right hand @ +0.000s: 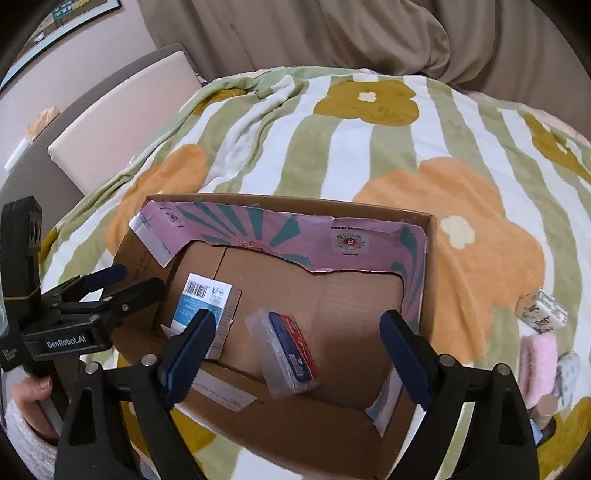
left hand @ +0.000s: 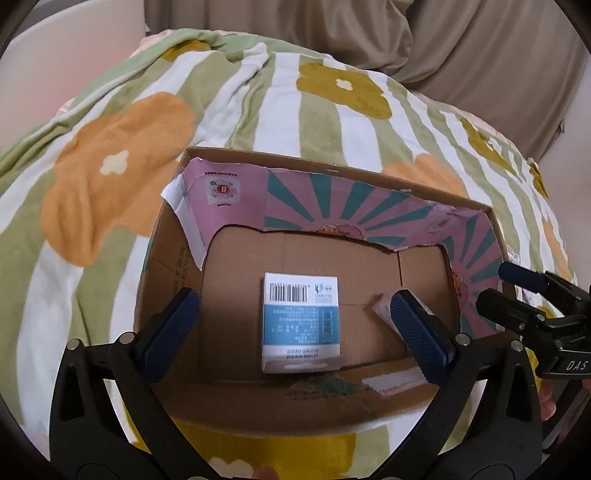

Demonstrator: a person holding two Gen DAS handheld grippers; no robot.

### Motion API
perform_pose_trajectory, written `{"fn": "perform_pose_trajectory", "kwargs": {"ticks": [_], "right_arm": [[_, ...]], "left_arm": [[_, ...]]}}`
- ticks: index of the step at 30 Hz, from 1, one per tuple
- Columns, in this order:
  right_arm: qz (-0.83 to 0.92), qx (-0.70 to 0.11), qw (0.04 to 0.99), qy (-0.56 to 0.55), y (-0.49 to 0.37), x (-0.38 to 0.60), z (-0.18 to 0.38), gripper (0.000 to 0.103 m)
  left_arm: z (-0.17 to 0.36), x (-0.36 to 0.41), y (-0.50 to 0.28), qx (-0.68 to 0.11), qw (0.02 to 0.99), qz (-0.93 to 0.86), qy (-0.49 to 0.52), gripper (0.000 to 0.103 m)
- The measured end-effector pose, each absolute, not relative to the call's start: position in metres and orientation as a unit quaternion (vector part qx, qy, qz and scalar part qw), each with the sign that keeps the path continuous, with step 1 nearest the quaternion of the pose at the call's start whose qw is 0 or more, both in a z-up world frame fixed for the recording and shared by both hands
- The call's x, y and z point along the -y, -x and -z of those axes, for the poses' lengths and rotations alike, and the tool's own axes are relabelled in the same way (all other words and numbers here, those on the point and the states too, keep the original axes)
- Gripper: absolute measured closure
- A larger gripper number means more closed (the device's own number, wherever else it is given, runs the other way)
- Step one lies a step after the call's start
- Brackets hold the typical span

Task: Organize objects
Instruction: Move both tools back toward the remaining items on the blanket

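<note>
An open cardboard box (left hand: 332, 166) with a pink and teal lining sits on a flowered blanket; it also shows in the right wrist view (right hand: 430, 236). A white and blue packet (left hand: 301, 321) lies flat on its floor, also seen in the right wrist view (right hand: 205, 299). A clear case with a red and blue card (right hand: 288, 354) lies beside it. My left gripper (left hand: 295, 325) is open and empty above the box. My right gripper (right hand: 299, 354) is open and empty over the clear case. The right gripper (left hand: 532, 295) shows at the left view's right edge, and the left gripper (right hand: 110, 284) at the right view's left edge.
The green, white and orange flowered blanket (right hand: 461, 206) covers the bed. Small items lie on it at the right: a patterned white packet (right hand: 543, 310) and a pink fluffy item (right hand: 539, 358). A beige headboard (right hand: 110, 122) stands at the left, and curtains (right hand: 332, 33) hang behind.
</note>
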State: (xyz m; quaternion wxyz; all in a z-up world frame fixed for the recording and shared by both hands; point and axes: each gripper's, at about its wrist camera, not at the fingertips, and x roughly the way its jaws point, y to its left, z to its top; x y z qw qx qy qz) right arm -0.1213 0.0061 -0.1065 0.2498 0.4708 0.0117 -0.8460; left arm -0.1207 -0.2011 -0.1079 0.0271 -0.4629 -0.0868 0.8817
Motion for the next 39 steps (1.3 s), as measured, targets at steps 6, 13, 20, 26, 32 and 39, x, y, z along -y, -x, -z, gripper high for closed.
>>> {"fn": "perform_pose_trajectory", "kwargs": {"ticks": [6, 13, 20, 26, 32, 39], "right_arm": [[0.849, -0.02, 0.254, -0.462, 0.11, -0.004, 0.101, 0.014], [0.858, -0.013, 0.255, -0.446, 0.1, -0.016, 0.086, 0.014], [0.871, -0.019, 0.245, -0.425, 0.095, -0.04, 0.061, 0.014], [0.886, 0.0, 0.224, -0.407, 0.095, -0.088, 0.027, 0.014], [0.904, 0.007, 0.184, -0.385, 0.091, -0.145, -0.002, 0.014], [0.915, 0.009, 0.14, -0.378, 0.084, -0.21, -0.005, 0.014]], "left_arm": [[0.097, 0.195, 0.106, 0.074, 0.017, -0.888, 0.454, 0.0], [0.078, 0.189, 0.093, 0.075, 0.019, -0.902, 0.424, 0.0], [0.054, 0.161, 0.084, 0.073, 0.054, -0.906, 0.414, 0.0], [0.026, 0.109, 0.072, 0.056, 0.105, -0.912, 0.393, 0.0], [0.005, 0.046, 0.057, 0.031, 0.159, -0.914, 0.373, 0.0], [0.011, -0.023, 0.045, 0.01, 0.2, -0.901, 0.385, 0.0]]}}
